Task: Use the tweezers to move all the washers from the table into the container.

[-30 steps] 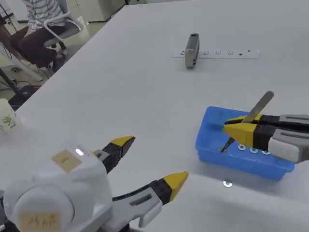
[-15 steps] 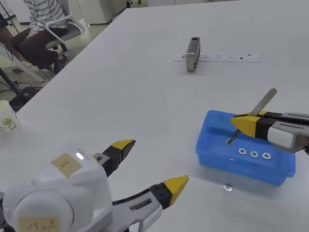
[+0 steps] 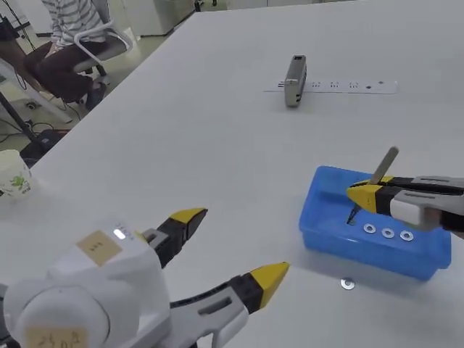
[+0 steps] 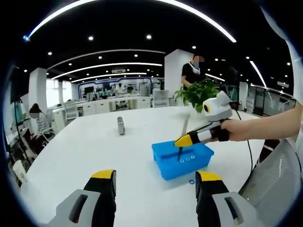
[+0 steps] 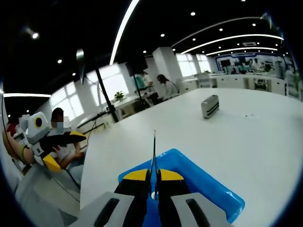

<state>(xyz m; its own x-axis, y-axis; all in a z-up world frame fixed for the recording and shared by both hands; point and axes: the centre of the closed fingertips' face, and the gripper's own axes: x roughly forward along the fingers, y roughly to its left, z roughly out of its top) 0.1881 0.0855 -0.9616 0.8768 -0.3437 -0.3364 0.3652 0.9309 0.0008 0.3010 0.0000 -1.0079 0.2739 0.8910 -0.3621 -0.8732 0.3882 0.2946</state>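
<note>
As three washers [image 3: 388,233] lie in a row on the floor of the blue container [image 3: 341,250] and one washer [image 3: 348,283] lies on the white worktop [image 3: 217,130] just in front of it, I judge the task mostly done, with one transfer outstanding. The washers are small, flat, silvery rings. My right tool [image 3: 353,193] is clenched on the tweezers [image 3: 384,165], tips down inside the container beside the row; whether they carry a washer I cannot tell. My left tool [image 3: 235,243] stands released, holding nothing.
</note>
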